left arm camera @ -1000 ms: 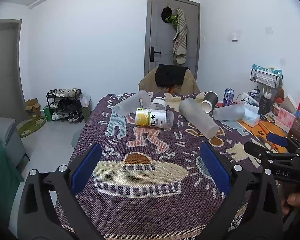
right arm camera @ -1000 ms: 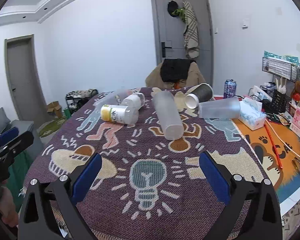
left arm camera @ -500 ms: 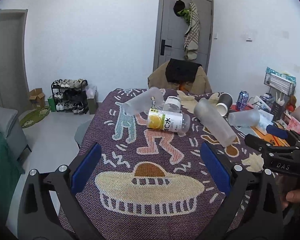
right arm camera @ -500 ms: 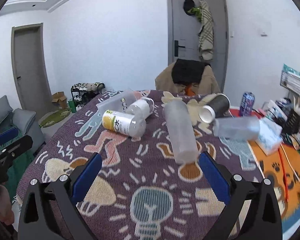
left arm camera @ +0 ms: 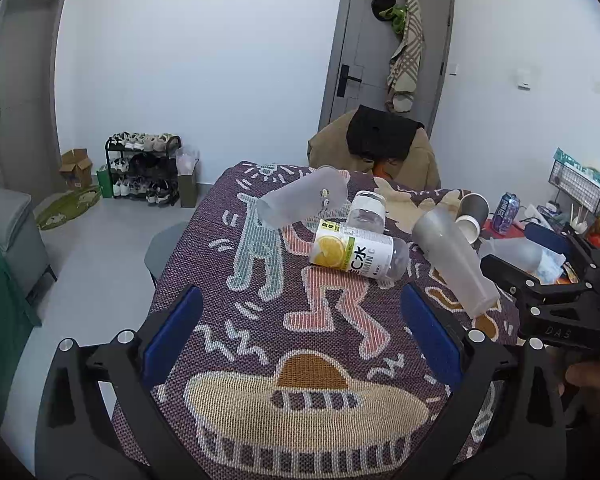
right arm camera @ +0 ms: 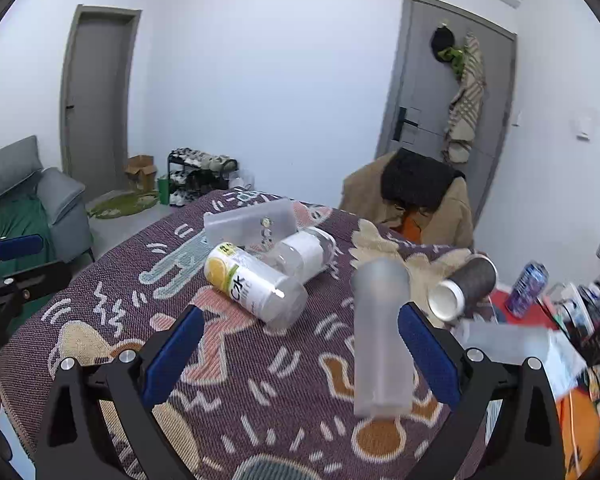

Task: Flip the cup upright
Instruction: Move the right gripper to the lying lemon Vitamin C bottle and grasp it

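The right tool, black-framed with blue pads, is spread wide and grips nothing; compared with a second ago it has come forward over the desk, so that the tall frosted translucent plastic cup now lies between its fingers, close to the right pad, where before it lay well ahead. This cup is on its side, pointing lengthwise toward the camera, and looks empty. The left tool, of the same make, is likewise wide open and empty; it too has advanced, and the woven sombrero figure on the purple patterned cloth now sits under it rather than in front.

Beyond the right tool, left of the frosted cup, a clear plastic bottle with a yellow lemon label lies on its side, and a second clear bottle with a white label lies touching it behind. A frosted rectangular-looking tumbler rests tilted against these bottles. To the right, a dark paper cup with a white inside lies on its side, mouth toward the camera, empty. Just beside the right finger a further frosted cup lies on its side, blurred. A blue drinks can stands upright near the desk's right edge. In the left wrist view a hand holds the right tool's handle.
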The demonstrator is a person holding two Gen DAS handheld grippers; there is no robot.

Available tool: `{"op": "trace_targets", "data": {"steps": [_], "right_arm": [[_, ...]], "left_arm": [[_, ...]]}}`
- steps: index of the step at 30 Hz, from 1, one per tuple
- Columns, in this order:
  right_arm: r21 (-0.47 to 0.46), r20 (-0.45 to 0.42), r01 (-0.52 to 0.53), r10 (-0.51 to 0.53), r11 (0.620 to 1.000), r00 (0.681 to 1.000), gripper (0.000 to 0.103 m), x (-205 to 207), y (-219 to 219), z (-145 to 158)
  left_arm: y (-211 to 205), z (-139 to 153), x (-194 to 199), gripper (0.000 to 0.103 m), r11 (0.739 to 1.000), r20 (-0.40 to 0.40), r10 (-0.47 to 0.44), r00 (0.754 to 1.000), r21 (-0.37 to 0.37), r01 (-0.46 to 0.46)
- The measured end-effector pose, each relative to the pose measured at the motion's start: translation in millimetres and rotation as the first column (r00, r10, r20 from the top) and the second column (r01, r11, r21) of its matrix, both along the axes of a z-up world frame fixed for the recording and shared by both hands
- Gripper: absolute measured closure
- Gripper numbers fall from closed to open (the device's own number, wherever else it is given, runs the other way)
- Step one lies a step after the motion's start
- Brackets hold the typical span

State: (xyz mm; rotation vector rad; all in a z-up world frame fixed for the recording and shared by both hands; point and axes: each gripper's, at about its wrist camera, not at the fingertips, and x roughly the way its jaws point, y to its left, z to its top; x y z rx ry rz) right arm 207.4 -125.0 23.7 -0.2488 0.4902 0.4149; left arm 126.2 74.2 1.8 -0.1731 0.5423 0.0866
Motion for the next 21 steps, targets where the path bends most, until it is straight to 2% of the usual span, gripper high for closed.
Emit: {"op": "trace_targets", "data": {"steps": [4, 10, 16, 21], "right_arm": [[-0.027, -0.032, -0.068, 0.067, 0.997, 0.997, 0.008, 18.7, 12.7, 1.0], [-0.117, -0.083, -0.156, 0.147, 0.981, 0.986, 0.01, 49.5, 43.0, -7.7], [-0.245, -0.146, -0.239, 0.208, 0.94, 0.967, 0.016, 80.3, 75.9, -27.6], [-0.377, -0.179, -0.294, 0.242, 0.878, 0.954, 0.02, 96.4, 106.3, -49.9]], "left_arm": [[12.0, -3.2, 8.3, 0.005, 0.998, 0.008, 0.026, 1.0, -0.05, -0.026], [27.2, -8.5, 18.3, 0.005, 0.996, -0.025, 0.064, 0.998, -0.065, -0.066], [49.0, -15.9, 23.4, 0.005, 0.987, -0.054, 0.113, 0.992, -0.112, -0.119], [64.9, -20.1, 24.9, 0.005, 0.981, -0.078, 0.147, 0.986, -0.116, -0.155]]}}
